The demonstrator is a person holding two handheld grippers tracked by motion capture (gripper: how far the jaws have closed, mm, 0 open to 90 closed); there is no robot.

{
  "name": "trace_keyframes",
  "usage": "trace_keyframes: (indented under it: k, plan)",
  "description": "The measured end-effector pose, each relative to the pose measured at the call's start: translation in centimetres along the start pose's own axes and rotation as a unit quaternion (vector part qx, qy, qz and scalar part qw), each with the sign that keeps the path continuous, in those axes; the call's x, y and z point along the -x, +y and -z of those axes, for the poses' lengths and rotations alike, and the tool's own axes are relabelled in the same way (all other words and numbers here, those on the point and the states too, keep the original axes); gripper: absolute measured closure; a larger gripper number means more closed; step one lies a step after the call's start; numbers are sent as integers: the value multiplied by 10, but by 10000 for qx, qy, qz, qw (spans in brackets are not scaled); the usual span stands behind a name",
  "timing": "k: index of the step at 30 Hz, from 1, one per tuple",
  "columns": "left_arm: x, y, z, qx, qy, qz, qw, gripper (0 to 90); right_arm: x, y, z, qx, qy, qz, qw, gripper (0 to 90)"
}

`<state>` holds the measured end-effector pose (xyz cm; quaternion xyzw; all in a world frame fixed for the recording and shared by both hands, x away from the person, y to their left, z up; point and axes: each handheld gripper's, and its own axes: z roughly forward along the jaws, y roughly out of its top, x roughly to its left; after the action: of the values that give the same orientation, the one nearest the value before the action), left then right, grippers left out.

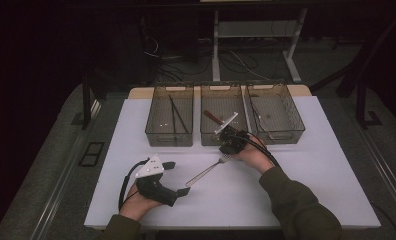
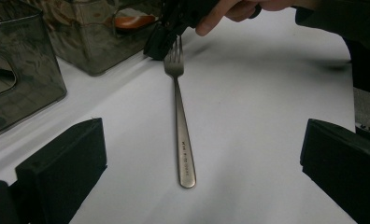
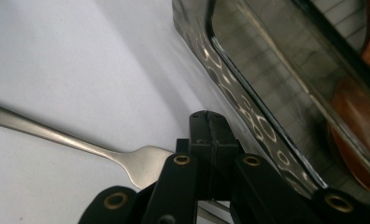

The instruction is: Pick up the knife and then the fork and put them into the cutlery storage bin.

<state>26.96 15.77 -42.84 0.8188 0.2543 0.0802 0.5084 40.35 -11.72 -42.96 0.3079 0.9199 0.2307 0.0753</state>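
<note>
Steel fork [image 1: 208,171] on white table [image 1: 296,200], handle near-left, tines far-right at right gripper [image 1: 229,148]. Left gripper view: left gripper [image 2: 202,163] open, handle end between jaws. Right gripper view: jaws closed at tines [image 3: 145,164]; grip uncertain.

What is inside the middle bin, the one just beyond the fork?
In the middle bin lies a utensil with a reddish-brown wooden handle. Its working end is covered by the right tool and its grey plate, so what kind of utensil it is cannot be told.
</note>
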Motion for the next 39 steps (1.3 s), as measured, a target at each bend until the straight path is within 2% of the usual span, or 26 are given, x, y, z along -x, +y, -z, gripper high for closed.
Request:
trace_keyframes:
  k: [1, 4, 7, 13, 21, 26, 30, 33, 35, 36, 39]
  plan:
    - [0, 0, 0, 4, -5, 4, 10000, 0, 1, -1, 0, -44, -55, 69, 10000, 889]
    - [0, 0, 0, -1, -5, -4, 10000, 0, 0, -2, 2, -111, 58, 0, 9999, 890]
    - [0, 0, 0, -1, -5, -6, 10000, 0, 1, -5, 5, -237, 62, 98, 9997, 890]
    - [0, 0, 0, -1, -8, -4, 10000, 0, 0, -17, 14, -474, 271, 202, 9983, 890]
    - [0, 0, 0, -4, -18, -10, 10000, 0, -4, -35, 24, -648, 552, 421, 9955, 890]
    - [0, 0, 0, -12, -21, -12, 10000, 0, -11, -49, 31, -640, 768, 551, 9935, 889]
    - [1, 0, -1, -20, -23, -21, 10000, 0, -19, -60, 36, -672, 1014, 715, 9900, 889]
    - [1, 0, -1, -17, -22, -16, 10000, 0, -22, -63, 40, -677, 1047, 886, 9882, 889]
    - [1, 0, -1, -17, -20, -23, 10000, 0, -21, -62, 43, -486, 1086, 951, 9883, 875]
    - [1, 0, -1, -12, -17, -17, 10000, 0, -21, -61, 45, -388, 1154, 1017, 9873, 826]
    - [1, 0, -1, -19, -18, -19, 10000, 0, -30, -54, 48, -265, 1289, 1334, 9823, 783]
